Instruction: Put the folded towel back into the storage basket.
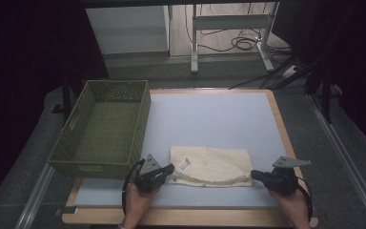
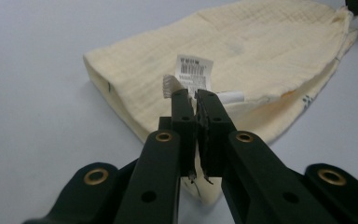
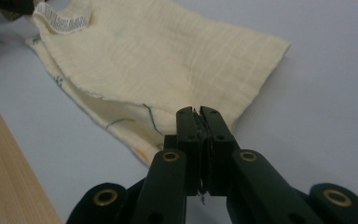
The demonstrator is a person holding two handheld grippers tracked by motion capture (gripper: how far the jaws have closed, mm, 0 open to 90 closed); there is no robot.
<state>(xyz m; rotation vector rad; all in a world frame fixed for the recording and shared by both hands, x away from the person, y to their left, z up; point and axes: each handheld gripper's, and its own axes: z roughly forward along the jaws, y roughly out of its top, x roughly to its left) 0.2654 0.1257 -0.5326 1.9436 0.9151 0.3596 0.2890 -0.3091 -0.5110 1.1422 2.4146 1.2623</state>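
A cream folded cloth (image 1: pixel 212 164) lies flat on the pale blue mat near the front, with a white barcode label (image 1: pixel 184 165) at its left end. My left gripper (image 1: pixel 171 168) is shut on the cloth's near left corner. In the left gripper view the jaws (image 2: pixel 196 95) are pressed together just below the label (image 2: pixel 193 70), with frayed cloth (image 2: pixel 242 42) edge pinched between them. My right gripper (image 1: pixel 253 174) is shut on the near right corner. In the right gripper view its jaws (image 3: pixel 196 112) clamp the cloth (image 3: pixel 158 51) with threads showing between them.
A green woven basket (image 1: pixel 83 164) stands with nothing inside on the table's left side, close to my left hand. The wooden table edge (image 1: pixel 195 217) runs along the front. The mat (image 1: pixel 209 119) stretches behind the cloth. Desk legs and cables are on the floor beyond.
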